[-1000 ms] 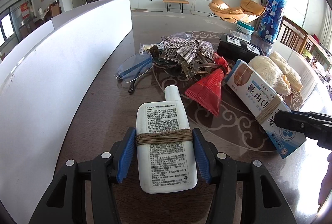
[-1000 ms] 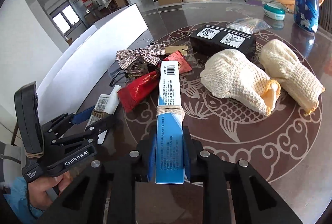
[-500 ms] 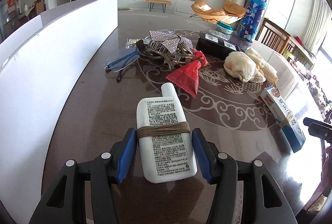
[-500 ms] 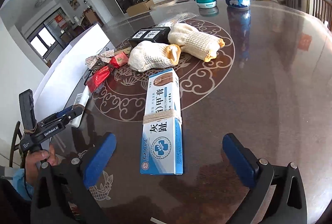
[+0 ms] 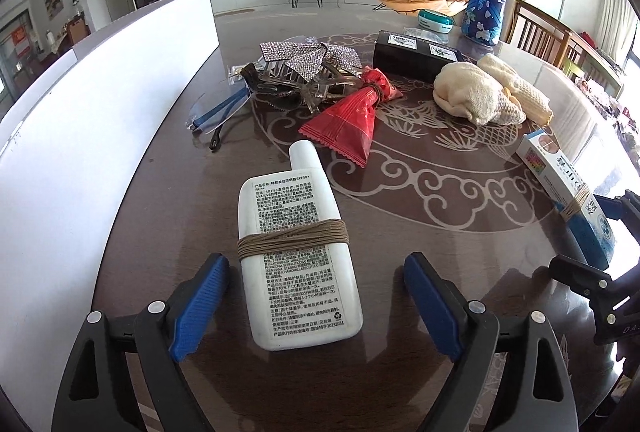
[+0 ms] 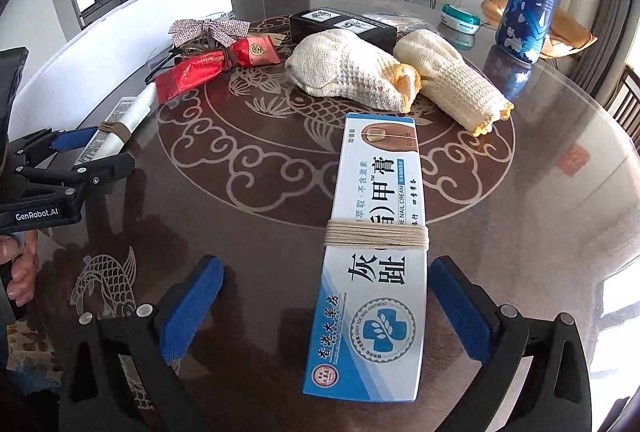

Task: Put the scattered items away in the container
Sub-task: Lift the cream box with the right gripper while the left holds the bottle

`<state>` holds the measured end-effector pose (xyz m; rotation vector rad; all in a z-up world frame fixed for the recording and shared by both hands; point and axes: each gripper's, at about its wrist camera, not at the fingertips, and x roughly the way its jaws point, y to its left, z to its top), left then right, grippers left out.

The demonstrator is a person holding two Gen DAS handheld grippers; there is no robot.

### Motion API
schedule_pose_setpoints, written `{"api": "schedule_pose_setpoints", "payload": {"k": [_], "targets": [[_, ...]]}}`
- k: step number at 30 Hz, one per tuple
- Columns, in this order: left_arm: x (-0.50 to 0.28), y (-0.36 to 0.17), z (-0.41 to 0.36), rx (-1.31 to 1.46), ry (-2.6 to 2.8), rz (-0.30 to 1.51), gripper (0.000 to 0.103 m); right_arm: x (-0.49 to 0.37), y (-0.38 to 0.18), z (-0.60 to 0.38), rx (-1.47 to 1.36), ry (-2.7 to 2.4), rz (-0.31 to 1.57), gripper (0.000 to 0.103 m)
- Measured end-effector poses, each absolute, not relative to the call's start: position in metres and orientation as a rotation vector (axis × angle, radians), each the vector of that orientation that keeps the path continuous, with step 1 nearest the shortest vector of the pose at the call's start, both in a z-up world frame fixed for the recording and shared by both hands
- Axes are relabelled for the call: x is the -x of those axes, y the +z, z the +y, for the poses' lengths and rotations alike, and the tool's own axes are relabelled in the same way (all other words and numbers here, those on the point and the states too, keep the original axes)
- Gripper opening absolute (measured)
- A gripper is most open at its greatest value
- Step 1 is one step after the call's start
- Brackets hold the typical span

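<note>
Both grippers stand wide, holding nothing. The left gripper (image 5: 316,296) straddles the white bottle (image 5: 296,260), which lies flat on the table (image 5: 460,256) near its left edge, cap pointing away, twine wound round its middle. Its left pad sits just beside the bottle's side; the right pad is well apart. The right gripper (image 6: 326,306) straddles the blue box (image 6: 374,252), also flat and twine-bound, near the table's right edge; here the right pad is close and the left one far off.

Neither item sits centred between its pads, so I judge that a straight squeeze would push each sideways across the glossy top before the far pad arrives, and the item could twist out or end up pinched at a corner. The bottle's rounded, slick sides add to that risk, and a grip behind the twine, near its base, may let the cap end droop. The box is long, and held by its near end it could lever down and slip.

The white board (image 5: 80,120) runs along the left edge, just beside the bottle, and a swing that way could knock it. No container shows clearly in either view, so where the items must go I cannot tell. The red packet (image 5: 344,116), mitts (image 6: 348,72) and hair clips (image 5: 304,72) lie in a loose heap toward the far side and could be dragged by a careless pass.
</note>
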<state>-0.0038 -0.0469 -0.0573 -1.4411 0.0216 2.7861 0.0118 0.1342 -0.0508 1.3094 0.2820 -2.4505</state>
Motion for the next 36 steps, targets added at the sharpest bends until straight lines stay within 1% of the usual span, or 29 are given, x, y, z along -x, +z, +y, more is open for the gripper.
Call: {"api": "schedule_pose_setpoints", "payload": {"k": [2, 3, 27, 36], "targets": [[0.0059, -0.0586, -0.0489, 1.467, 2.789, 0.011, 0.102, -0.0148, -0.0521, 0.1346, -1.278, -2.474, 0.27, 0.103], [0.0065, -0.0594, -0.0499, 1.478, 2.787, 0.005, 0.103, -0.0155, -0.0524, 0.1346, -1.272, -2.477, 0.27, 0.103], [0.0057, -0.06, -0.0499, 1.479, 2.786, 0.009, 0.103, -0.0164, -0.055, 0.1327, -1.279, -2.47, 0.279, 0.103], [0.0012, -0.0584, -0.05, 1.473, 2.784, 0.013, 0.103, -0.0085, -0.0547, 0.13, -1.38, -2.395, 0.313, 0.103]]}}
